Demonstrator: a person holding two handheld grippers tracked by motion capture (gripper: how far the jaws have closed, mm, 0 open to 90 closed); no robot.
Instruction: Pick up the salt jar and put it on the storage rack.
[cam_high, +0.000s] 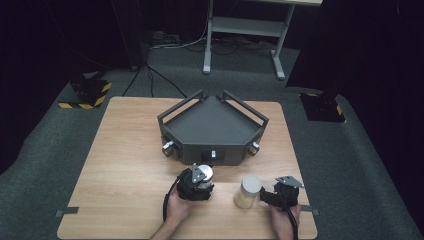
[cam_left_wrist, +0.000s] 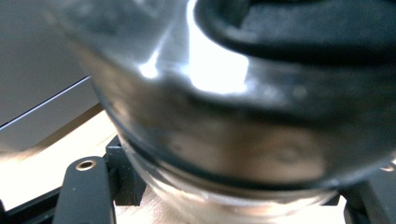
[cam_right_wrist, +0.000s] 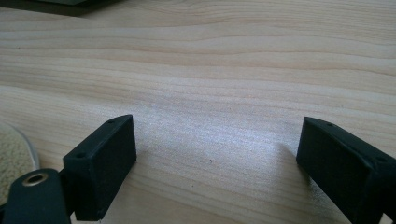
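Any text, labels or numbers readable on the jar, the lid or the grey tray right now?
None can be read.
Jar: no label visible.
Lid between the left gripper's jaws: blurred, no print to make out.
Tray: its front fittings are too small to show any marking.

No text, label, brand or number can be read on anything here; the yellow-and-black hazard stripes (cam_high: 85, 95) on the floor carry no words.

grey carpet (cam_high: 350, 165), black curtains (cam_high: 360, 45), metal desk frame (cam_high: 245, 30) behind.
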